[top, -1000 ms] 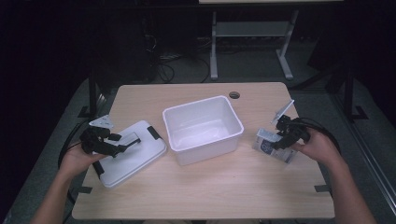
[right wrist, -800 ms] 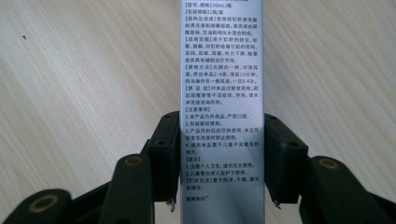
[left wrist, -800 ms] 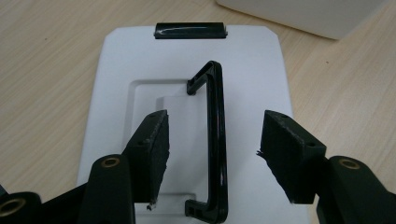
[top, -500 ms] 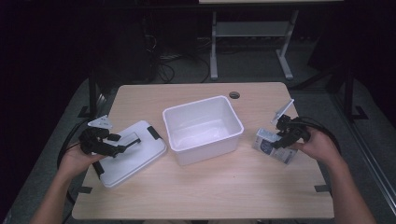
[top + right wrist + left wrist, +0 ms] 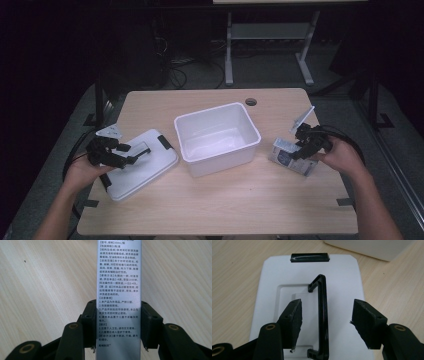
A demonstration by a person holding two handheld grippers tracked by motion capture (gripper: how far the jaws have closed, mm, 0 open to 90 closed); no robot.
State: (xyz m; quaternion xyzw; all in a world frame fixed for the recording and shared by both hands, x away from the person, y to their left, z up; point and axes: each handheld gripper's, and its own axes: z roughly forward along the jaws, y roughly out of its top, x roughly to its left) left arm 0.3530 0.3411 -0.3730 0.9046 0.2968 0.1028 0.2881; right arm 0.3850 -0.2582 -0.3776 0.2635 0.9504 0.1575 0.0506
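Both pads of the right hand-held gripper [image 5: 118, 322] clamp the printed carton [image 5: 118, 290], which lies flat on the table [image 5: 45, 285].

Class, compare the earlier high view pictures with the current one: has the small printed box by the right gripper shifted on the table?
No. The small printed box lies at the same spot right of the white tub; the right gripper has just closed on it.

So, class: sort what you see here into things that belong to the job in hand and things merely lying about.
In the job: small printed box, gripped by the right hand-held gripper; white lid with black handle; white tub.

Lying about: cables on the floor; metal stand.
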